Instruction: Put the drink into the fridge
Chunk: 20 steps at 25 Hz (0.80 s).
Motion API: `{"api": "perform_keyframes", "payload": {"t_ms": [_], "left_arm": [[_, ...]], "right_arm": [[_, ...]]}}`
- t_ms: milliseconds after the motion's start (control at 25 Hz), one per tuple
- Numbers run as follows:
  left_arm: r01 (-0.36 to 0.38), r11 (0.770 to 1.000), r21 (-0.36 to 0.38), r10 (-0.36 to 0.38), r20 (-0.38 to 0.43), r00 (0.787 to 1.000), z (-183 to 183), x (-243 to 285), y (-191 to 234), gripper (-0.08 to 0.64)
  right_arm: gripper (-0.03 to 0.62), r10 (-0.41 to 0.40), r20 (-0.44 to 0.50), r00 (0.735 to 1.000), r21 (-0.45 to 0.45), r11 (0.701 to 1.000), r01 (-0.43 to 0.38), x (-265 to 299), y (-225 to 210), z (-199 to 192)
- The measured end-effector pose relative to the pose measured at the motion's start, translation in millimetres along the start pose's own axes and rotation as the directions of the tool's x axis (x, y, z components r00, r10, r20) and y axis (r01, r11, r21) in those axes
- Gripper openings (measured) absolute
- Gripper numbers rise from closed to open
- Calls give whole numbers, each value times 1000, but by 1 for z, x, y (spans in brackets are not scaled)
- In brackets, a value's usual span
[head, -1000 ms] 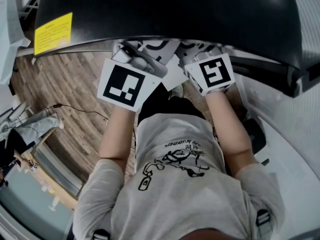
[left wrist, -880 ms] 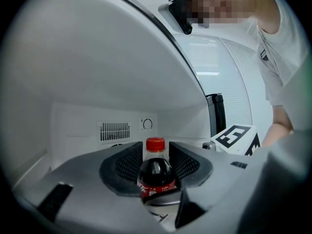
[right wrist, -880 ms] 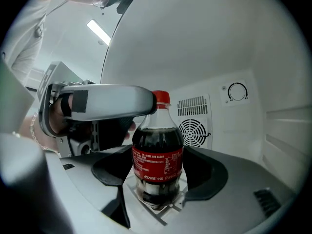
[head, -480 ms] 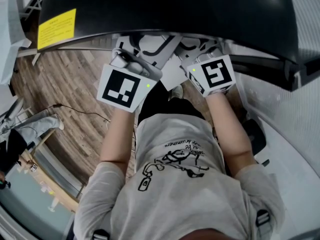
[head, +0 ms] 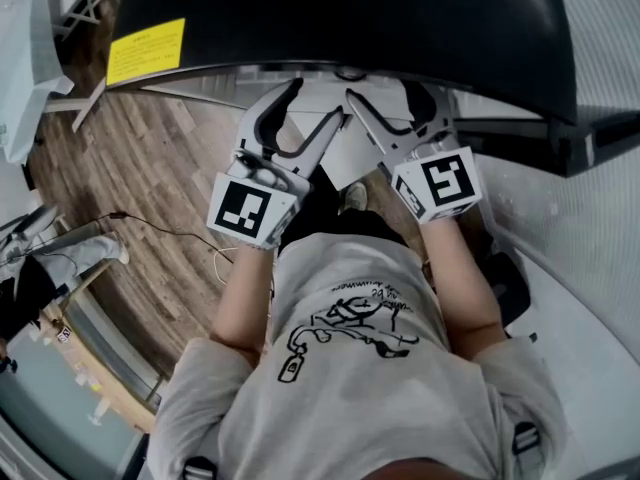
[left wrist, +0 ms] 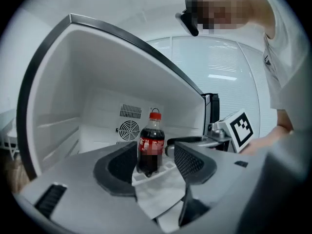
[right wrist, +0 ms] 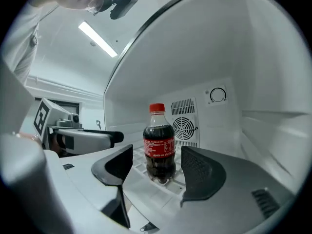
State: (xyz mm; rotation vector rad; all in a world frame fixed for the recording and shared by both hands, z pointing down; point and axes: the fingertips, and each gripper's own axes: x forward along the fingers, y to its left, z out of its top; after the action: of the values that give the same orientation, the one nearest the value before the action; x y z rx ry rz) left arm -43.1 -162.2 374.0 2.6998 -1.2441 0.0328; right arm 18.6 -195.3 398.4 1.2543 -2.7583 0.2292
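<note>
Head view: we note L gripper [head: 318, 103] and R gripper [head: 388, 103] side by side at the fridge [head: 400, 28] opening.

L gripper view: jaws wide, just been opening. Cola bottle [left wrist: 150, 147] stands upright in the gap, pads clear of it, on the fridge's white shelf [left wrist: 165, 168].

R gripper view: jaws wide apart, gripping nothing. Bottle seen between them, untouched, inside fridge, before its rear fan vent [right wrist: 185, 126].

bottle [right wrist: 159, 143]: glossy clear plastic | fridge liner [right wrist: 253, 57]: smooth white plastic | floor [head: 150, 178]: matt wood-grain planks
</note>
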Motion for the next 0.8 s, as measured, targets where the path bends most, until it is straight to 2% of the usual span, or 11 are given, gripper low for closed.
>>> {"api": "perform_keyframes", "payload": {"t_ms": [200, 360, 520, 640, 800], "left_arm": [[2, 1000, -17, -2, -25, 1000, -7, -6, -8, 210], [21, 1000, -17, -21, -26, 999, -5, -28, -33, 162], [23, 1000, -17, -24, -14, 1000, 11, -34, -48, 38], [25, 1000, -15, -25, -4, 1000, 23, -33, -54, 4], [44, 999, -16, -44, 3, 999, 41, -36, -69, 3]], "right_arm": [[320, 7, -24, 1000, 11, 1000, -7, -13, -1, 9], [242, 13, -29, 1000, 28, 1000, -12, -43, 19, 13], [147, 25, -19, 999, 66, 998, -24, -65, 24, 28], [99, 35, -2, 999, 75, 997, -34, -72, 26, 42], [66, 43, -42, 998, 35, 999, -41, -80, 37, 57]]}}
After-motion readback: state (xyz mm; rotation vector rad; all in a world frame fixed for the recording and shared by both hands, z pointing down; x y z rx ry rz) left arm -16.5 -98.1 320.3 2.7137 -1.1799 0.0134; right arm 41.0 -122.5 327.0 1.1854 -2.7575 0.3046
